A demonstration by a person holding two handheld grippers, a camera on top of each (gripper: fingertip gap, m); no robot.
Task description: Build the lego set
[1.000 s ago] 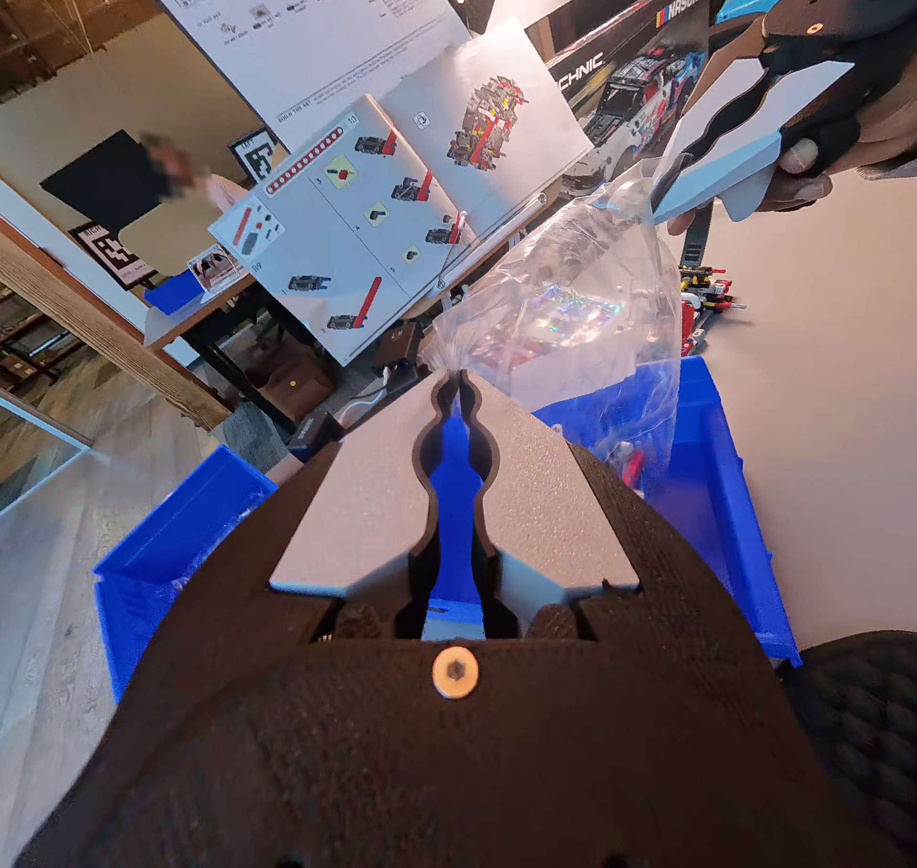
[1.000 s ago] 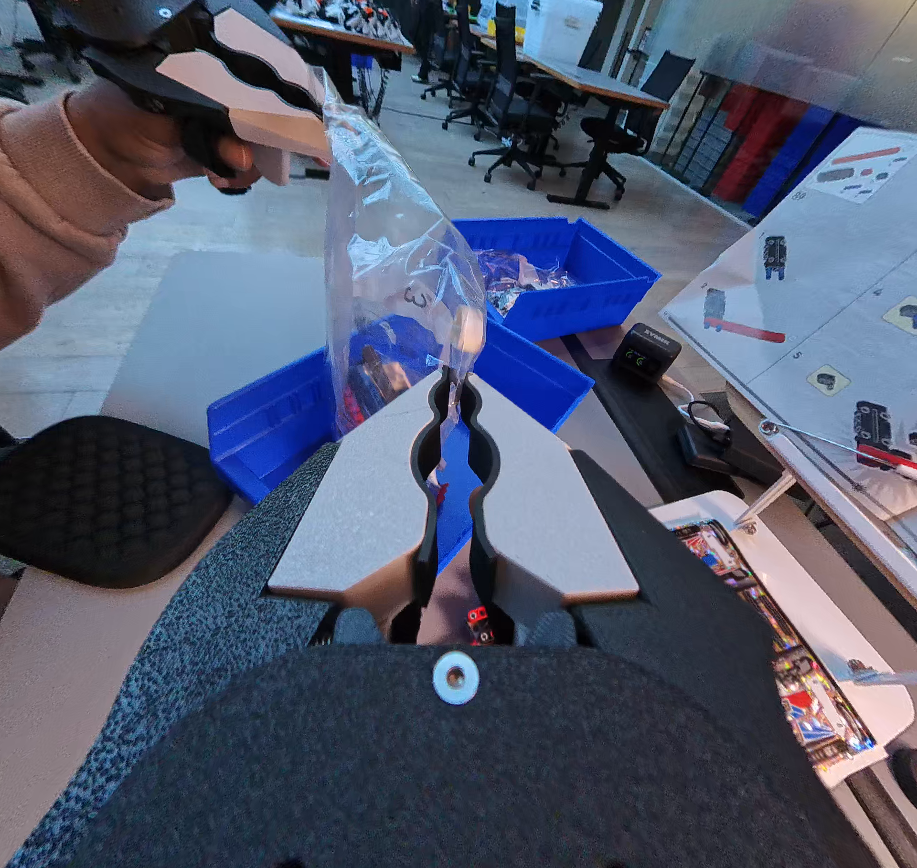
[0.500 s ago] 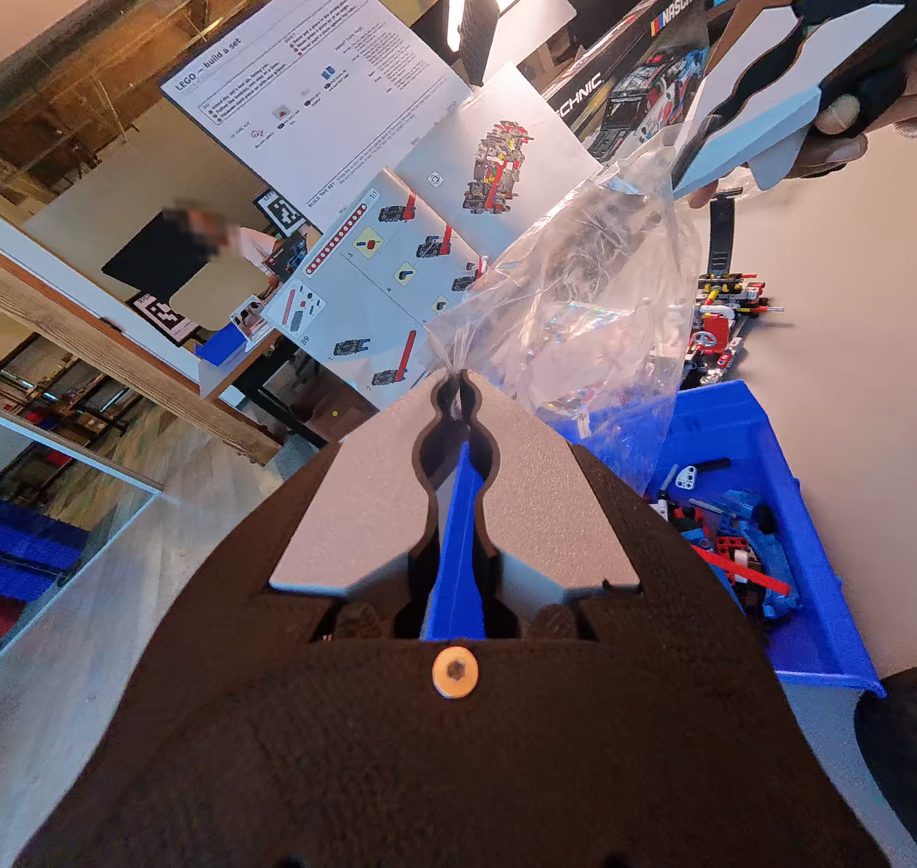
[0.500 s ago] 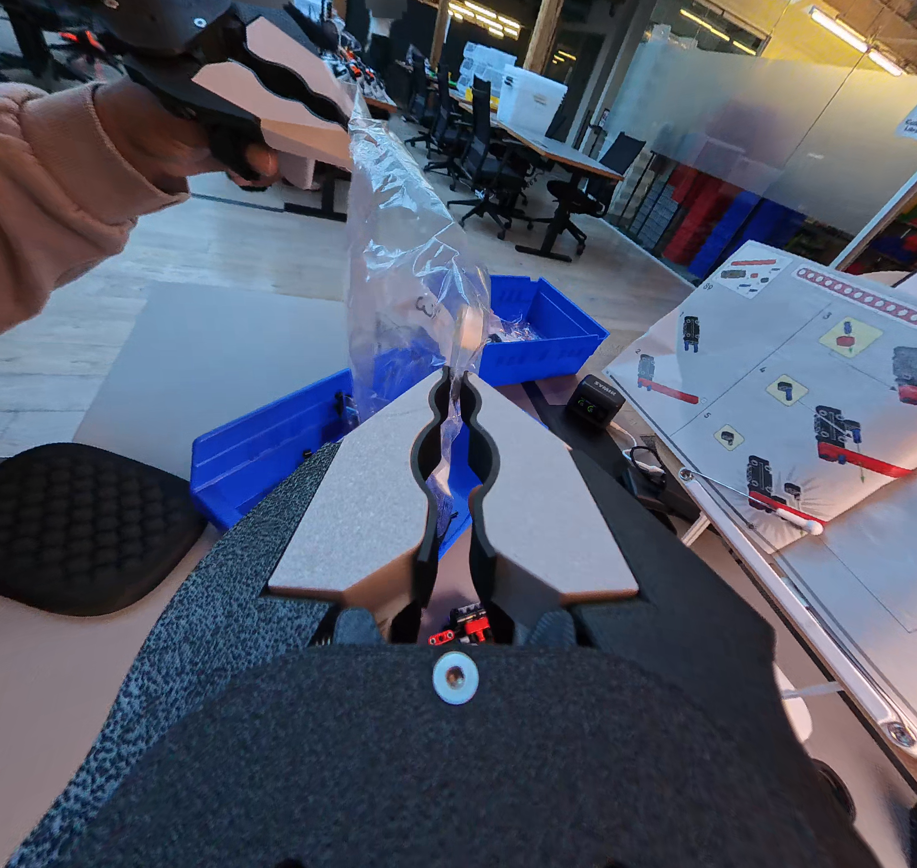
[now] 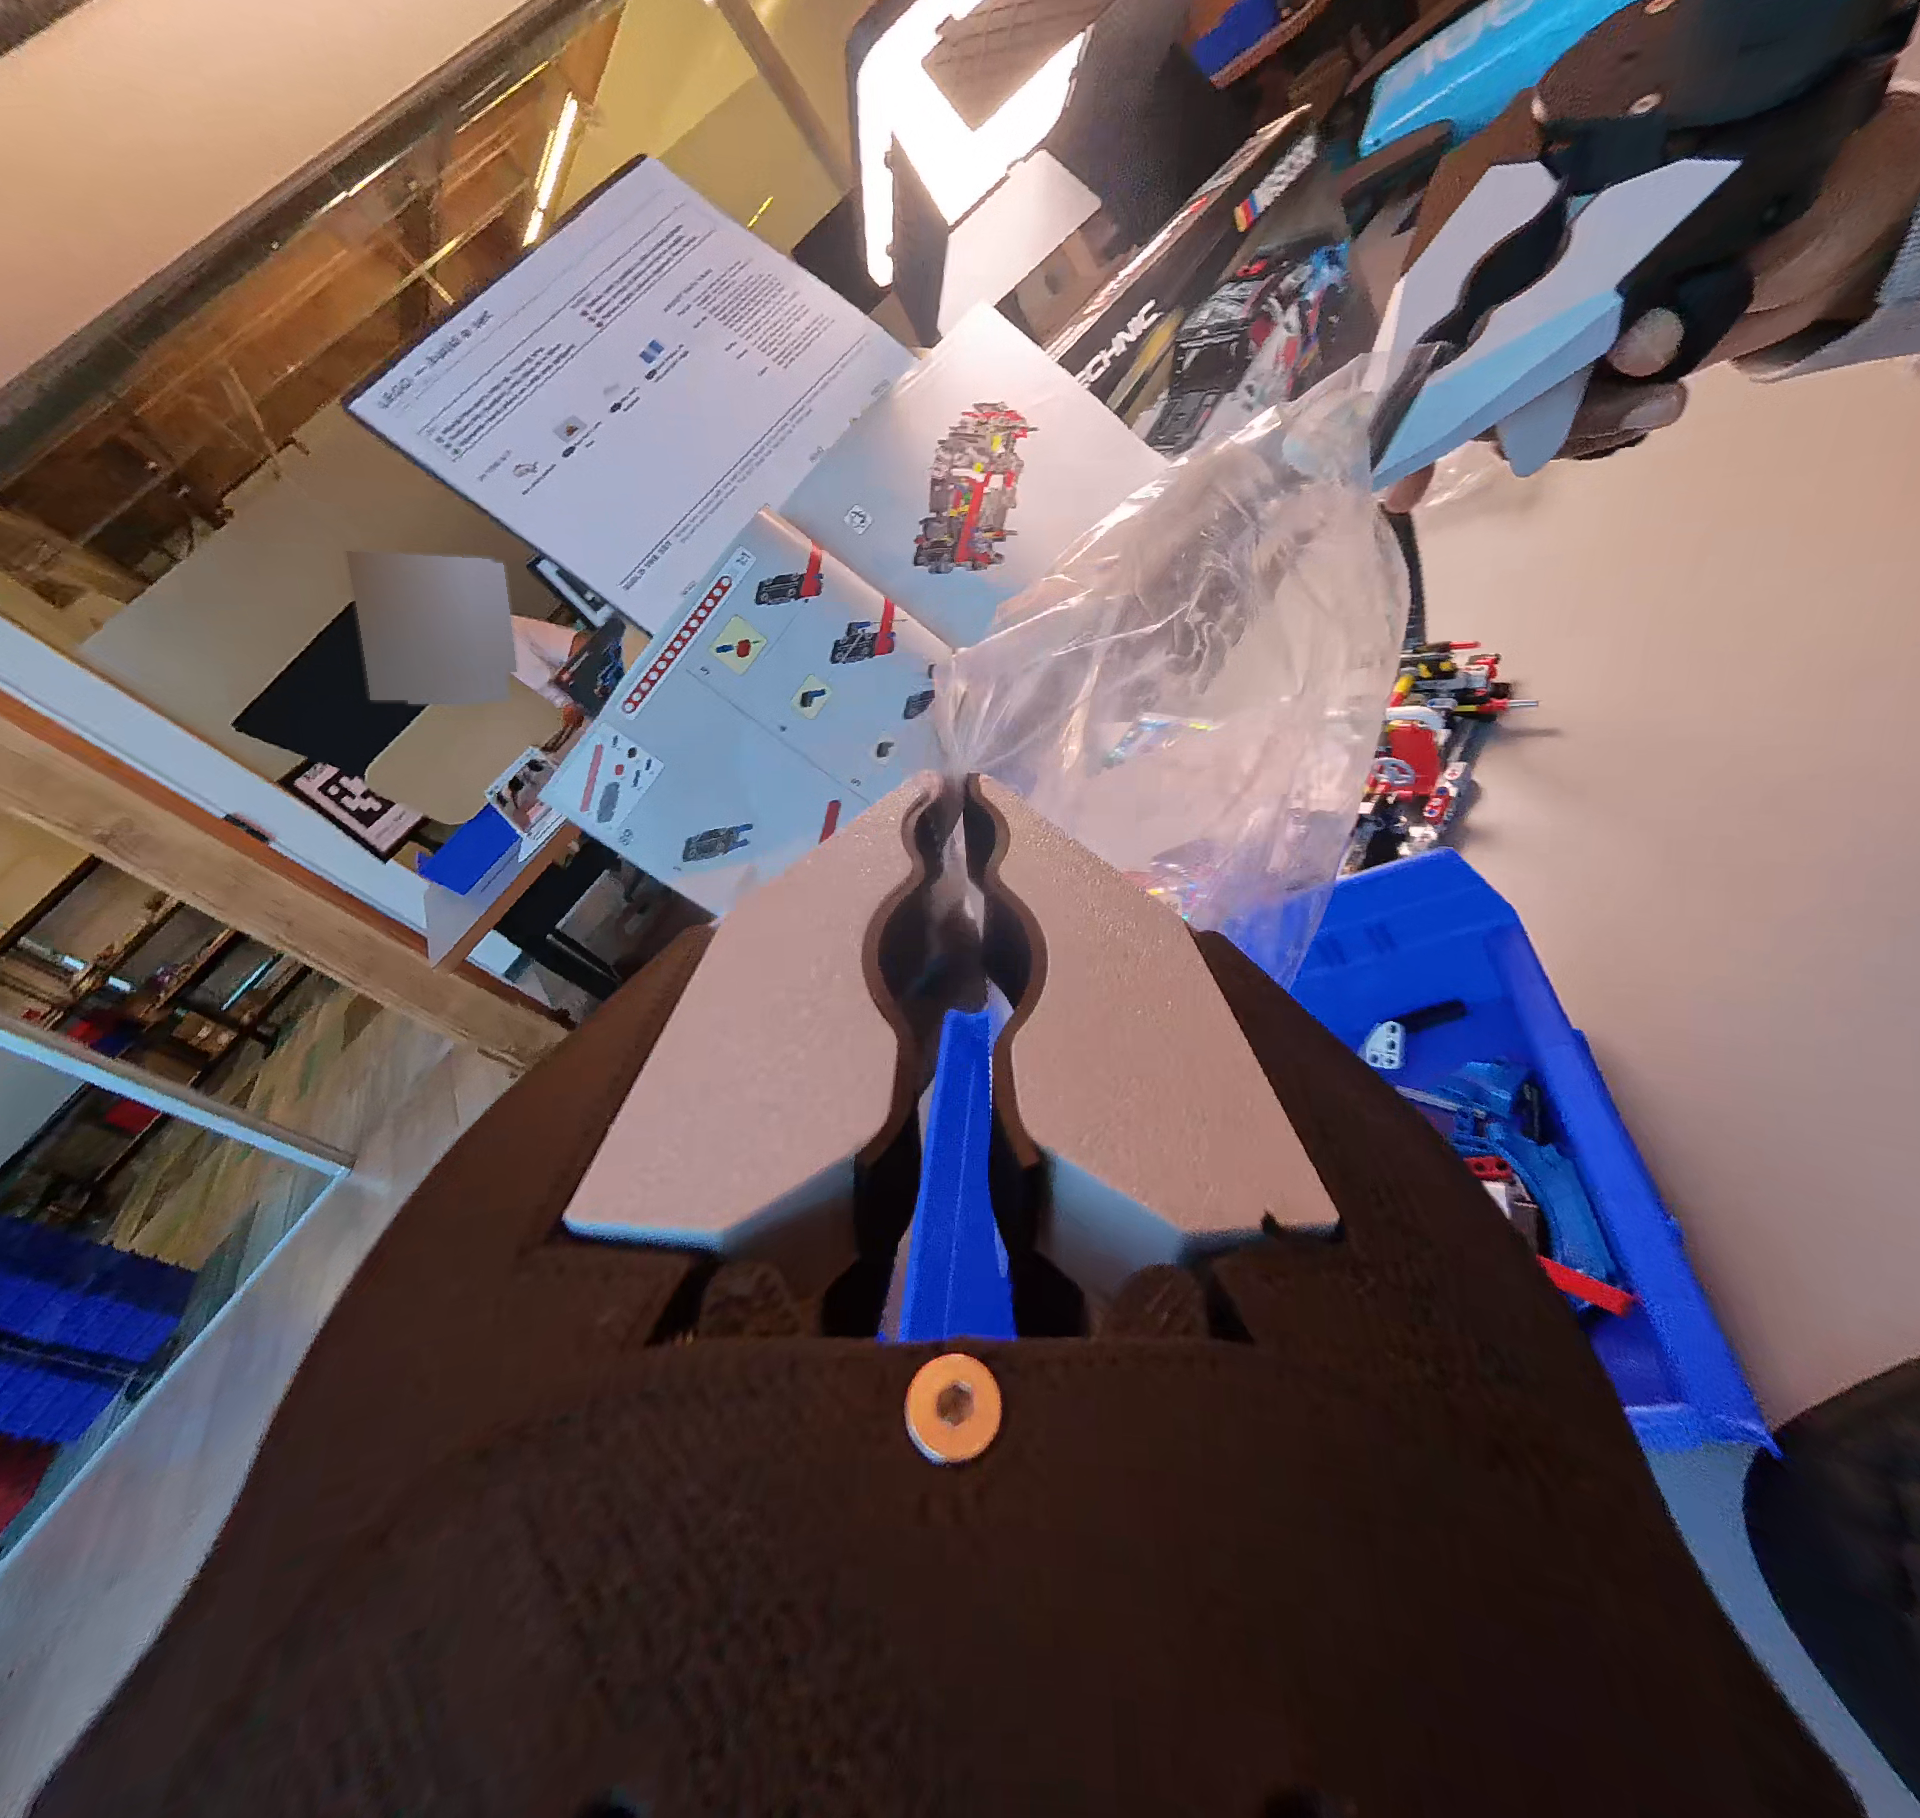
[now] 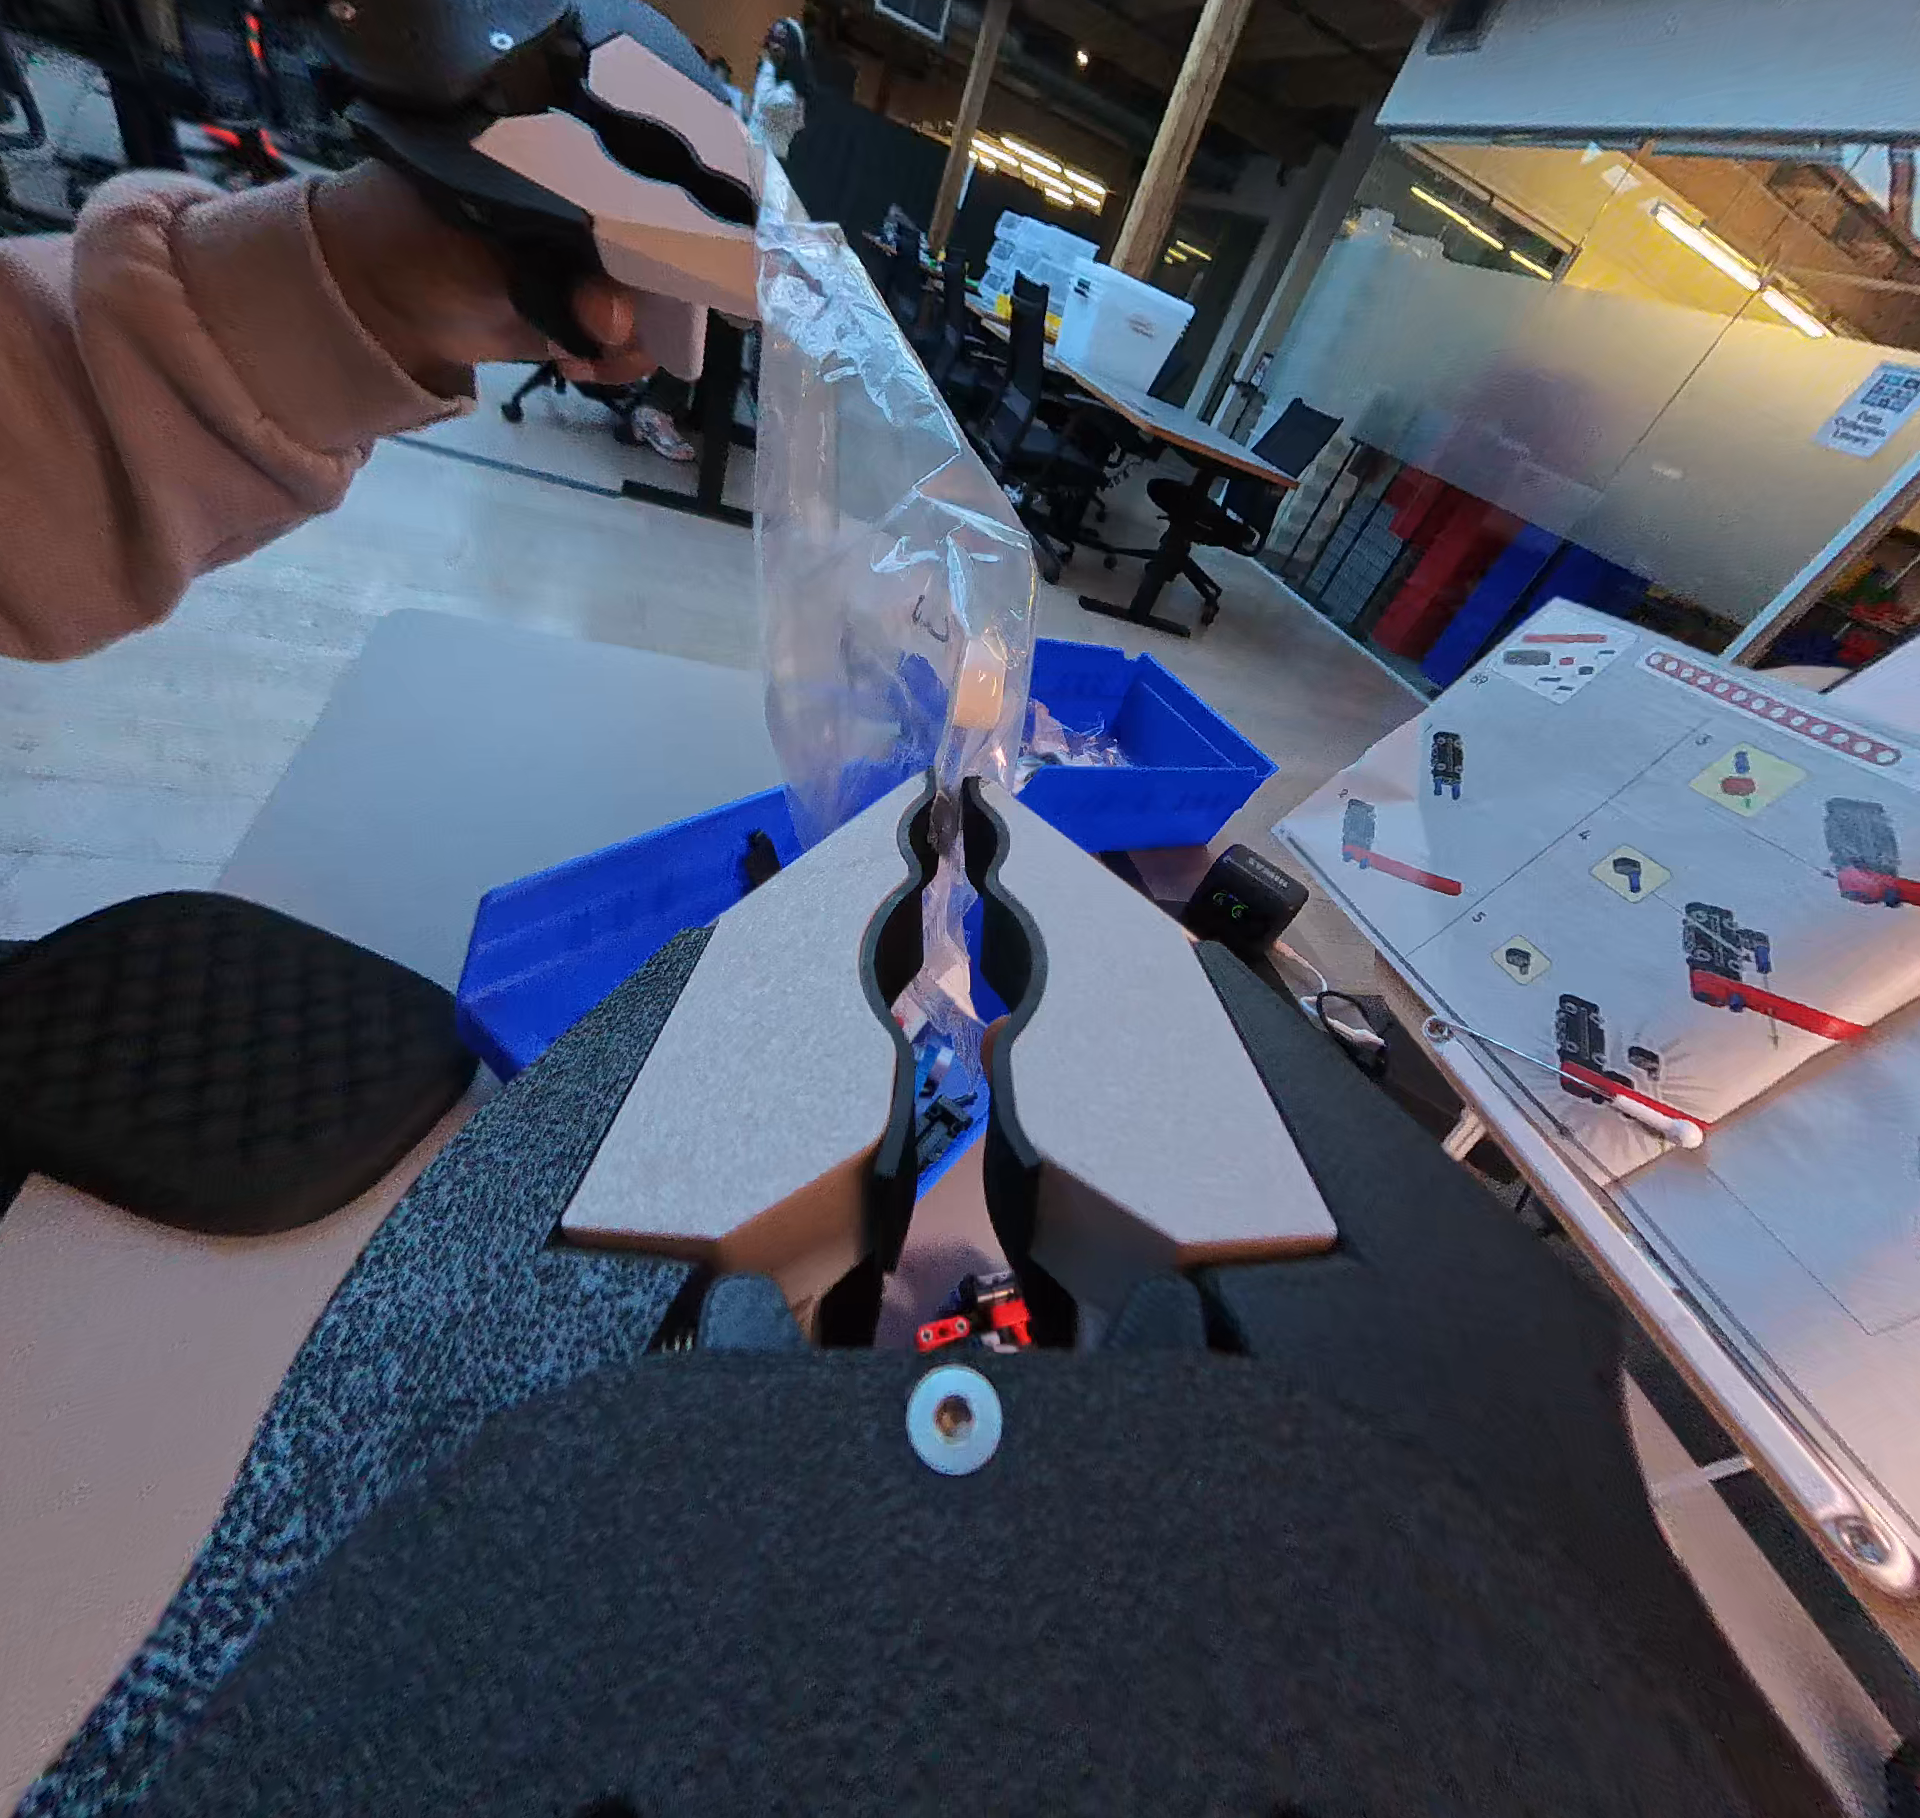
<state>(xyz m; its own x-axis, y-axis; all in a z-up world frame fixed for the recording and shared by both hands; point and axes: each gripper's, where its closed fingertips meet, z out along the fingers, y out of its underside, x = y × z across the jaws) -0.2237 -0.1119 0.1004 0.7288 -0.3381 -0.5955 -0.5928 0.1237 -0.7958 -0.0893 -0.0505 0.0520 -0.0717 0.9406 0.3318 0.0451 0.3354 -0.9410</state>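
Observation:
A clear plastic bag [image 5: 1195, 667] hangs in the air between both grippers, above a blue bin [image 5: 1475, 1124] that holds loose lego pieces [image 5: 1507, 1134]. My left gripper [image 5: 954, 783] is shut on one corner of the bag. My right gripper [image 6: 951, 786] is shut on the opposite corner of the bag [image 6: 873, 521]. The right gripper also shows at the upper right of the left wrist view [image 5: 1397, 418], and the left gripper at the upper left of the right wrist view [image 6: 743, 210]. A partly built lego model [image 5: 1429, 740] lies on the table beyond the bin.
An open instruction booklet [image 6: 1662, 895] stands on a tilted stand at the right. A second blue bin [image 6: 1143, 740] with bags sits behind the first bin [image 6: 613, 927]. A small black device [image 6: 1242, 901] and a black pad [image 6: 197, 1051] lie on the table. The set's box [image 5: 1226, 334] stands at the back. Left tips to right tips: about 15 cm.
Both grippers have lifted the bag higher above the blue bin and tilted upward. Lego pieces that were in the bag now lie in the bin.

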